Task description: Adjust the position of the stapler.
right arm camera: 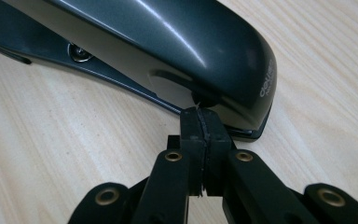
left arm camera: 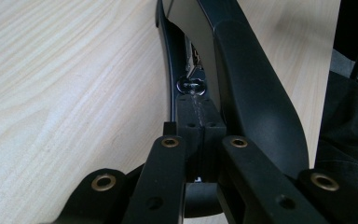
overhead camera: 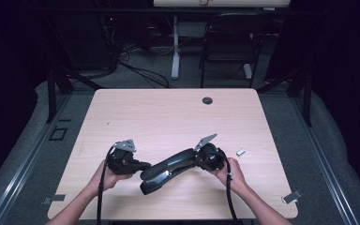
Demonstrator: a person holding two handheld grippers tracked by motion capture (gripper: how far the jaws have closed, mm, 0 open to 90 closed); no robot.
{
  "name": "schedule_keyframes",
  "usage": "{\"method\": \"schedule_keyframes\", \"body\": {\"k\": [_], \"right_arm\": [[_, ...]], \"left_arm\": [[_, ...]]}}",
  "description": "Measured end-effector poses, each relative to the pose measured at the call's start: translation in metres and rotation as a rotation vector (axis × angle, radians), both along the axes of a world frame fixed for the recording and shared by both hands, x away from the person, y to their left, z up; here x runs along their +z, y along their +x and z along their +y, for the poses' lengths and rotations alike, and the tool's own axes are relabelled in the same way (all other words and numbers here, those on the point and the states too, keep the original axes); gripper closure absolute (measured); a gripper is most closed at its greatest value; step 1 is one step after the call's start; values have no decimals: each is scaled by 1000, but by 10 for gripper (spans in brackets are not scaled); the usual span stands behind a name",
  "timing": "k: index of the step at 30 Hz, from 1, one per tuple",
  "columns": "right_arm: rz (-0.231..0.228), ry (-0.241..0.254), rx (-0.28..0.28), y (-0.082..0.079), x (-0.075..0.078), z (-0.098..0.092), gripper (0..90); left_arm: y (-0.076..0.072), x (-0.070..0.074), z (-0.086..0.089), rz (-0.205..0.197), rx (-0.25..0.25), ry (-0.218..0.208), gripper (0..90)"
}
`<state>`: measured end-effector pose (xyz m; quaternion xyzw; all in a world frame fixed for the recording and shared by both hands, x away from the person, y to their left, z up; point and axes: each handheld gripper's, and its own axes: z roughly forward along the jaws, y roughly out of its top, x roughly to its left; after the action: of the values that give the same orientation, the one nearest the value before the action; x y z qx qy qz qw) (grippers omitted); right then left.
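on the light wood tabletop (overhead camera: 168, 112) lies a big stapler (overhead camera: 168, 168). the left gripper (overhead camera: 143, 165) and right gripper (overhead camera: 198, 157) touch its ends, jaws closed, holding nothing; the work looks barely started.

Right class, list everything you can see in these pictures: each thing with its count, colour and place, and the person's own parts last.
Stapler: one, dark grey, near edge of table, between the two grippers.
Small metal piece: one, silver, on table right of the hands.
Table: one, light wood, centre.
Chair: one, black, beyond the table.
Left gripper: one, black, jaws shut at one end of the stapler.
Right gripper: one, black, jaws shut at the other end.
Hands: two, at the near edge.
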<state>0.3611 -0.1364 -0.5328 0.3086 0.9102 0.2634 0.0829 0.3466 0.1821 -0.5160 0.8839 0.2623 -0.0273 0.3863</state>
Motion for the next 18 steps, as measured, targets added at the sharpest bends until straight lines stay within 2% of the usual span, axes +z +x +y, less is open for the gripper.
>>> {"method": "schedule_keyframes", "body": {"k": [3, 5, 6, 8, 13, 14, 18], "right_arm": [[-9, 1, -1, 3, -2, 4, 895], [1, 10, -7, 7, -1, 5, 892], [4, 18, -9, 9, -1, 5, 888], [9, 26, -17, 11, 0, 7, 883], [-6, 22, -30, 15, 0, 12, 871], [-9, 19, -33, 16, 0, 12, 872], [-13, 32, -43, 18, 2, 13, 871]], "left_arm": [[0, 0, 0, 15, -23, 0, 900], [-1, -1, -2, 24, -30, 0, 900], [-2, -1, -3, 35, -35, -15, 900], [-3, -1, -5, 30, -28, -1, 900], [-6, -1, -11, 36, -47, -22, 900], [-7, 0, -13, 27, -41, -8, 900], [-11, 1, -21, 22, -48, -8, 899]]}}
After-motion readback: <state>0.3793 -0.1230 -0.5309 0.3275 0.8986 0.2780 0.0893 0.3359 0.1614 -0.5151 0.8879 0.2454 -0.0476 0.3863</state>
